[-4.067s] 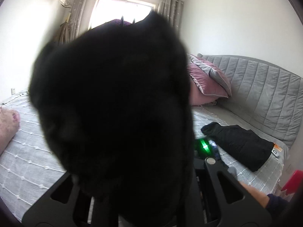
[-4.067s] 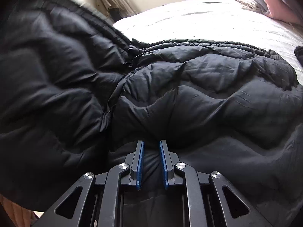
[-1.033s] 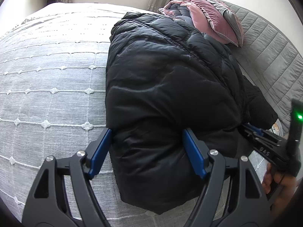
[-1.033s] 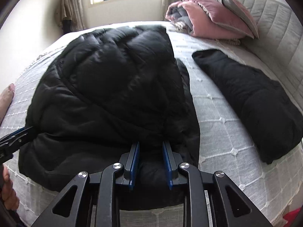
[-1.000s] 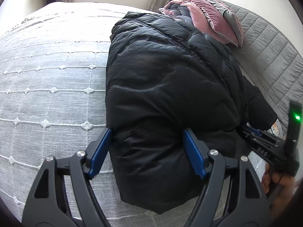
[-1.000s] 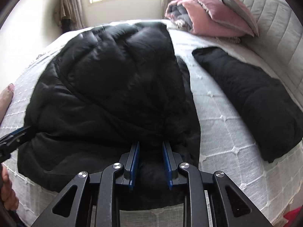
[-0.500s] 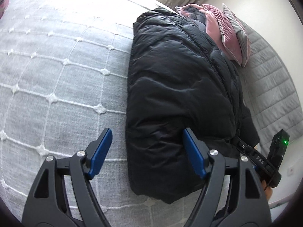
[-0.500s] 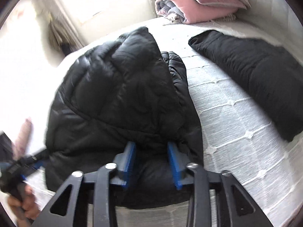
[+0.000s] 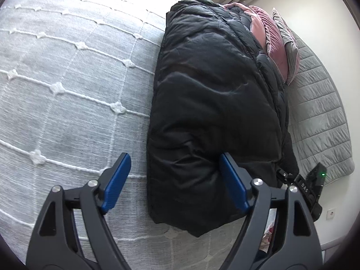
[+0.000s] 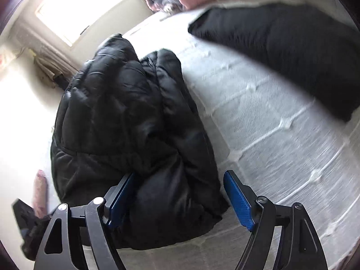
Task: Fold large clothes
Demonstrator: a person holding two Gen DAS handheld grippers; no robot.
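A black puffer jacket [image 9: 216,103] lies folded into a long bundle on the bed's grey-white tufted bedspread [image 9: 67,78], its near end close to the foot edge of the bed and its far end reaching towards the pink velvet pillows [image 9: 272,36] stacked at the quilted grey headboard [image 9: 319,103].

The left gripper [image 9: 174,181] is spread wide, jaws apart: the right blue pad rests against the jacket's near end, the left one hangs over bare bedspread.

The right gripper [image 10: 181,196] is also wide apart, its left pad touching the jacket's [image 10: 126,121] puffy near corner, its right pad over the bedspread [image 10: 270,135]. Neither holds anything.

A second folded black garment [image 10: 292,45] lies well apart, nearer the headboard side. The right wrist view is motion-blurred.
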